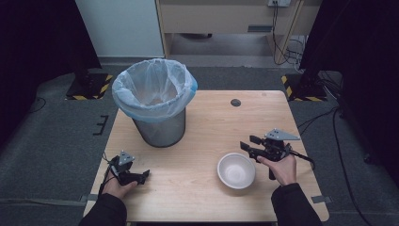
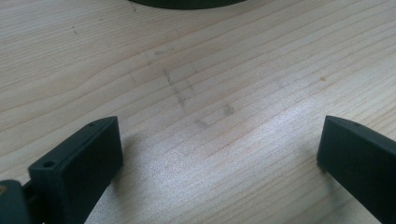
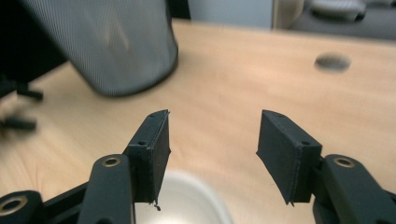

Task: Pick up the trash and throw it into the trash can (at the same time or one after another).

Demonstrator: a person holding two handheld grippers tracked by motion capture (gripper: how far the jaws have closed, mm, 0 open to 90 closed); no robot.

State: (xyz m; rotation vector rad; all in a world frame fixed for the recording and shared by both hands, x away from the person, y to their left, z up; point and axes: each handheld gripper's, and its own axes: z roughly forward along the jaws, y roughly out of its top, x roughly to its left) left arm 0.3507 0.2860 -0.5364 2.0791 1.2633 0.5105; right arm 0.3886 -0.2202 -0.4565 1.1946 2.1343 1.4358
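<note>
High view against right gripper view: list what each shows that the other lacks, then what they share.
High view alone: the bin's plastic liner and open top, the left gripper resting on the table, both of the person's forearms, the whole white bowl, the grey floor around the table.

Right gripper view alone: a close look between the right gripper's open jaws, nothing between them, and the bin's mesh wall up close.

Both: the bin, the bowl, the wooden table, the dark round hole near its far edge, the right gripper.
</note>
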